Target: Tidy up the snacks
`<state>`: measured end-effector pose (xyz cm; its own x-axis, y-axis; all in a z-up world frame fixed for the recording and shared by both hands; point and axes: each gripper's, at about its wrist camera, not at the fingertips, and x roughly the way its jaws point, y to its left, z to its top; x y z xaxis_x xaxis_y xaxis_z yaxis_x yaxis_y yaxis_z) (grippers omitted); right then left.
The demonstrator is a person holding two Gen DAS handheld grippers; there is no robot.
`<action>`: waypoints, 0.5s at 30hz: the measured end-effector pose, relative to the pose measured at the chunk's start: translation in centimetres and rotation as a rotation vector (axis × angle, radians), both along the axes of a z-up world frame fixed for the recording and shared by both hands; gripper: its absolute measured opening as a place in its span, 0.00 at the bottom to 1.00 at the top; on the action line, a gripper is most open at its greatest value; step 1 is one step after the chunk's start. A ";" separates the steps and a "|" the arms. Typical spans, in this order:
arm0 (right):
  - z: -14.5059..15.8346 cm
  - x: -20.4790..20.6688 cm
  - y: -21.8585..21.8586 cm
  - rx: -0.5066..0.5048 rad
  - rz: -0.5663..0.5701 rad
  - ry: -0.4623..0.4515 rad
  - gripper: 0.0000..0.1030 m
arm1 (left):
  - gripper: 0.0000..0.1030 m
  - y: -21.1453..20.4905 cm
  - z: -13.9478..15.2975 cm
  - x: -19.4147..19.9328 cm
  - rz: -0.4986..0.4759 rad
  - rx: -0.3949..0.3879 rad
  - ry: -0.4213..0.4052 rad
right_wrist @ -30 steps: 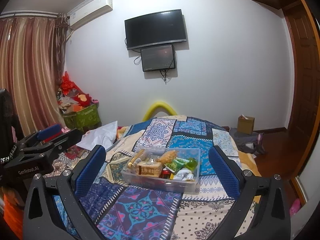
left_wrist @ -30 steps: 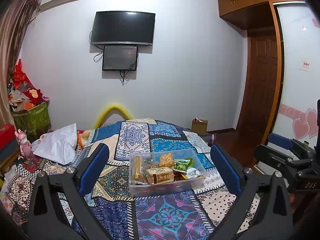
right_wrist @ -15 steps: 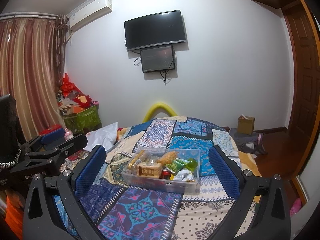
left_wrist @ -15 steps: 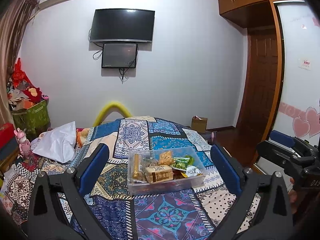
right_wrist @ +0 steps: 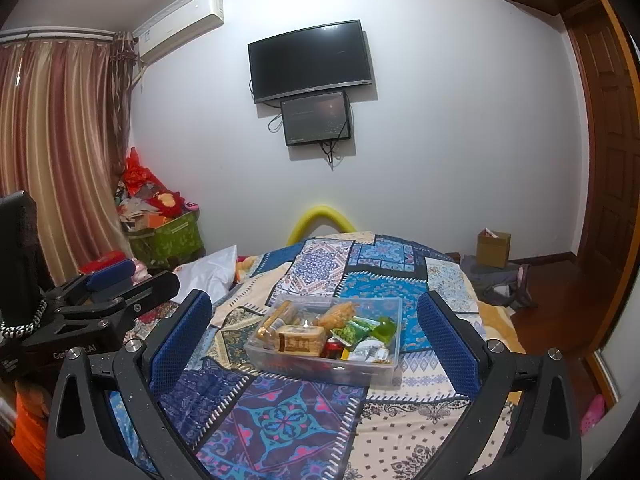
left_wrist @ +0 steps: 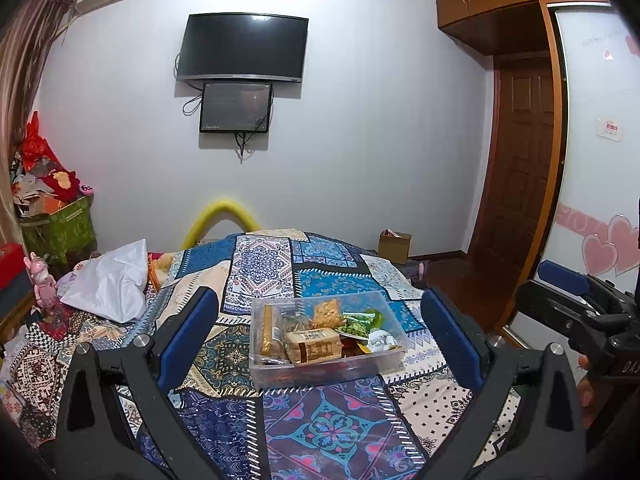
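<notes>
Snacks packed tight in one clear plastic bin [left_wrist: 320,364], centre of frame in both views, sitting on patchwork bedspread [left_wrist: 320,428]; exact snack count hard to make out because packets overlap. Readable ones: one tan wrapped bar with label [left_wrist: 314,345], one tall yellow biscuit pack [left_wrist: 266,330] at bin's left end, one green packet [left_wrist: 354,325], one orange crispy piece [left_wrist: 328,314], one white-and-yellow pouch [left_wrist: 380,340] at right end. Red can [right_wrist: 331,348] shows only in right wrist view, mostly buried. Label text too small to read.

Left gripper [left_wrist: 320,338]: two blue-padded fingers spread wide at lower frame, nothing between them, bin lies beyond the tips. Right gripper [right_wrist: 316,336]: same, jaws wide apart and empty, bin ahead of them. Each gripper's body is cut off by bottom edge.

Two screens on far wall: one TV [left_wrist: 244,50], one smaller monitor [left_wrist: 236,108] just below. One white pillow [left_wrist: 110,284] at mid left, one cardboard box [left_wrist: 394,242] on floor at right, partly hidden by bed
</notes>
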<state>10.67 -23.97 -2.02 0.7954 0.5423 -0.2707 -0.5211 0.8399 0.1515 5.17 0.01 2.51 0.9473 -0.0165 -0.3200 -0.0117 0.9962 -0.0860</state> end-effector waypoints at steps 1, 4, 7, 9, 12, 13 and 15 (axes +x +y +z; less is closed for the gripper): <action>0.0 0.0 0.0 0.000 0.000 0.000 1.00 | 0.99 0.0 0.0 0.0 -0.002 0.001 -0.001; 0.1 0.0 0.0 -0.001 0.000 0.002 1.00 | 0.99 -0.1 0.0 0.0 -0.016 0.002 0.002; 0.2 0.0 0.0 -0.001 0.001 0.002 1.00 | 0.99 -0.1 0.1 0.0 -0.024 -0.002 0.004; 0.1 0.0 0.0 -0.002 0.000 0.001 1.00 | 0.99 -0.1 0.1 -0.1 -0.031 -0.003 0.002; 0.2 0.0 0.0 -0.002 0.001 0.002 1.00 | 0.99 -0.3 0.2 -0.2 -0.033 0.004 -0.001; 0.1 0.0 0.0 -0.002 0.000 0.002 1.00 | 0.99 -0.4 0.2 -0.2 -0.033 0.008 -0.003; 0.2 0.0 0.0 -0.002 0.000 0.002 1.00 | 0.99 -0.5 0.2 -0.3 -0.029 0.014 -0.007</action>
<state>10.64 -23.94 -1.86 0.7950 0.5415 -0.2734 -0.5205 0.8404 0.1508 4.83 -0.50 2.69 0.9488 -0.0398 -0.3134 0.0180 0.9972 -0.0724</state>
